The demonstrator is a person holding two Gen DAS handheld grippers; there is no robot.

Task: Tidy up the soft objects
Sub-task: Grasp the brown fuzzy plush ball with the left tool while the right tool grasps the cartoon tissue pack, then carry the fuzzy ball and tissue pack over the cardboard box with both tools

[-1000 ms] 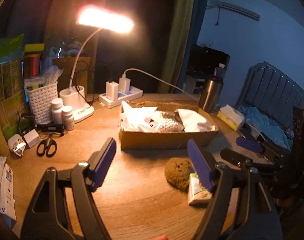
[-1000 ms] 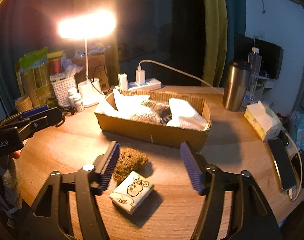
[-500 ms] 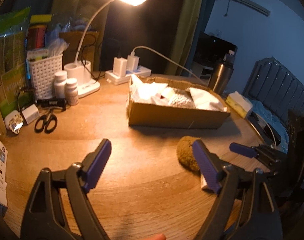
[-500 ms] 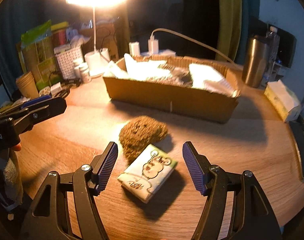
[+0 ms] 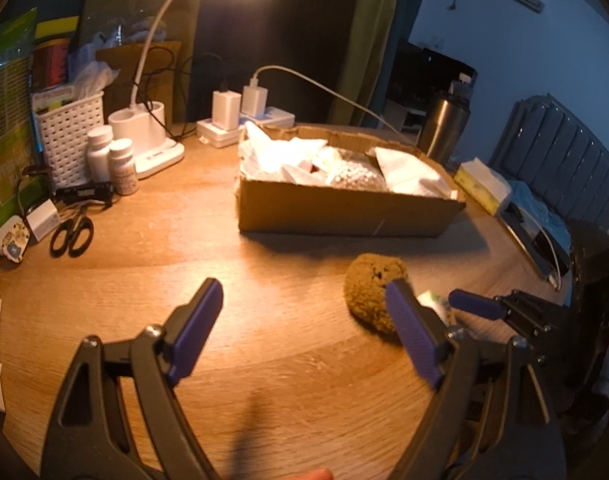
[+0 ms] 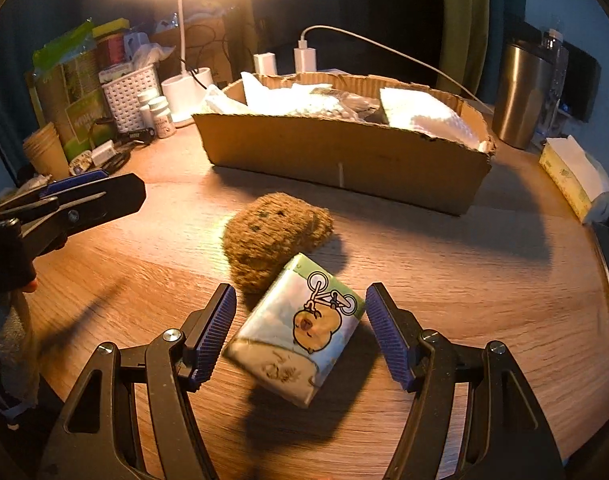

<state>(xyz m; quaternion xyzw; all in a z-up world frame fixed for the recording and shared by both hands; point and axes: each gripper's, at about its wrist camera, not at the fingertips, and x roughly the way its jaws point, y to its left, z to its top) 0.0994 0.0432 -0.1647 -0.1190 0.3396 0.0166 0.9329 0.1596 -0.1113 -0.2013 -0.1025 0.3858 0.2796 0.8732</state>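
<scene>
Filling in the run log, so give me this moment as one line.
right gripper: open, straddling tissue pack | left gripper: open, empty | brown plush: on table beside pack | box: behind

The tissue pack (image 6: 300, 330) is pale with a green edge and carries a cartoon of an orange-brown animal and a bicycle. The plush lump (image 6: 274, 236) beside it is olive-brown with a few dark dots. Both grippers (image 6: 300, 330) (image 5: 304, 332) are black with violet-blue ribbed pads. The cardboard box (image 6: 344, 156) is plain tan, holding white and, as far as one can tell, speckled grey items. The table (image 5: 224, 240) shows warm wood grain.
</scene>
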